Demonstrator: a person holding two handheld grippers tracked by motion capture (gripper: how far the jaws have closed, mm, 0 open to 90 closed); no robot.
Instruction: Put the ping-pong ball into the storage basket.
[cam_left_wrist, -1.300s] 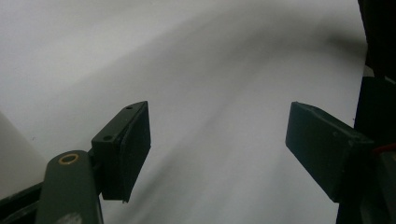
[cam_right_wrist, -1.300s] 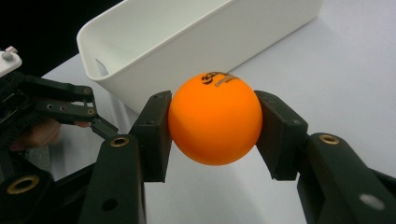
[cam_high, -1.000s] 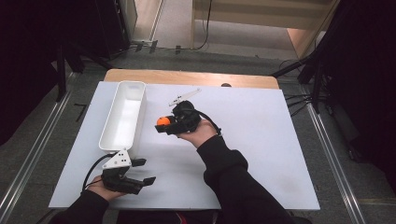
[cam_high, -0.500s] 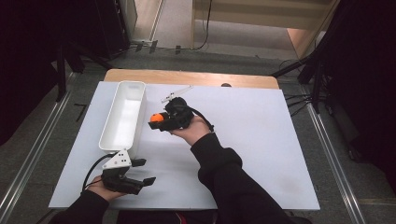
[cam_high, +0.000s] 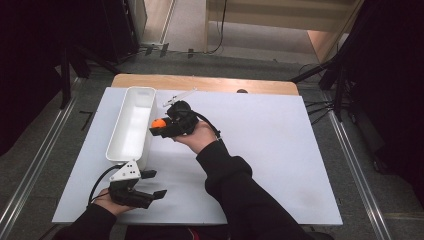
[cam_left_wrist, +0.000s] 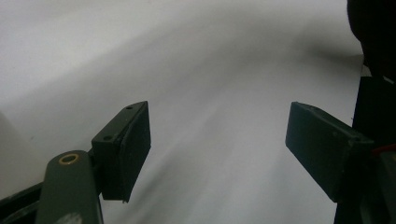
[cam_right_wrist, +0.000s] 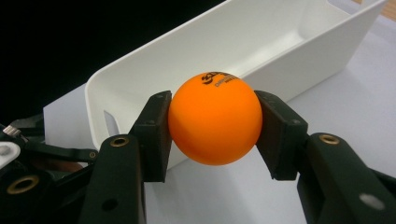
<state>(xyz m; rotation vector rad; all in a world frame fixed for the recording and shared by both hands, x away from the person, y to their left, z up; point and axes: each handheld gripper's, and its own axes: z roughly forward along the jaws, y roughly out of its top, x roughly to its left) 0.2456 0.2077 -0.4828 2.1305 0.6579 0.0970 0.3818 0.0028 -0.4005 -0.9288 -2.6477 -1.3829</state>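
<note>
An orange ping-pong ball is pinched by the right gripper just beside the white tray near the table's left edge; it should be cleared over the rim before release. The left gripper is rested spread at the near edge.

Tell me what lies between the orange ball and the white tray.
Nothing: in the right gripper view, bare white table separates the orange ball, clamped in the right tongs, from the white tray.

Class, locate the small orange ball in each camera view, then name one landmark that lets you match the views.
High view: small orange ball left of centre, beside the long white plastic tray.
Left gripper view: not in it.
Right gripper view: ball at centre, clamped by the right gripper.
Shared landmark: the tray.
</note>
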